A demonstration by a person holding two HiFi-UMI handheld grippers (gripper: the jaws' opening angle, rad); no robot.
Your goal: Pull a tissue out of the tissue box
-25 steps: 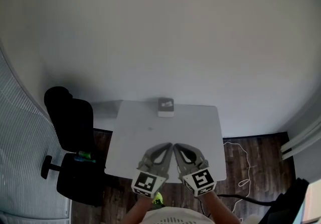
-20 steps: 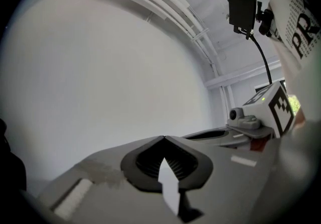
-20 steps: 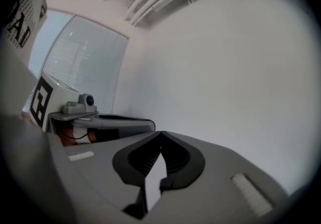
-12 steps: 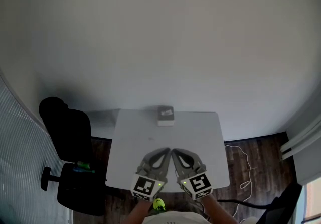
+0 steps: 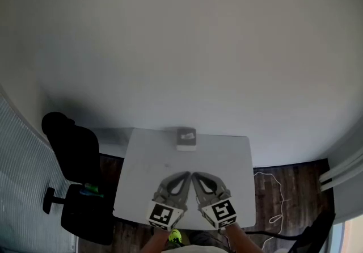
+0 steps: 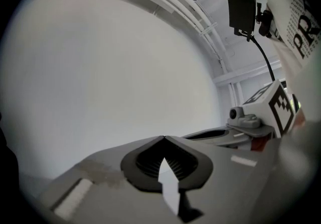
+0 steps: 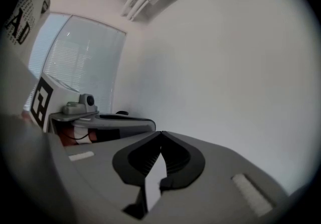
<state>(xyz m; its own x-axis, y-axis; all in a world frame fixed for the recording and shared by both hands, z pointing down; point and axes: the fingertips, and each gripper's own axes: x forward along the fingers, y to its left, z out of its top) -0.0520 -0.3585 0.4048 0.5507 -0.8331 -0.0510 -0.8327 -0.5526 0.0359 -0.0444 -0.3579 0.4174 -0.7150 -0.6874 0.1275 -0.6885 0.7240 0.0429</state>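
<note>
From the head view I have both claws side by side over the near half of the white tabletop, tips angled in toward each other and almost touching. The left claw is fully closed: in the left gripper view its two jaws meet at the tip with nothing between them. The right claw is the same, with its jaws pressed together at the tip and nothing held. Each gripper view catches the other claw just beside it, pointed the same way toward the pale wall.

The tissue box sits at the far edge of the tabletop, near the middle of that edge and close to the wall, well apart from both claws. Its top looks dark with a pale patch; I cannot tell whether a tissue pokes out.

A black office chair stands left of the tabletop, and a light cable trails over the wooden floor to the right.
</note>
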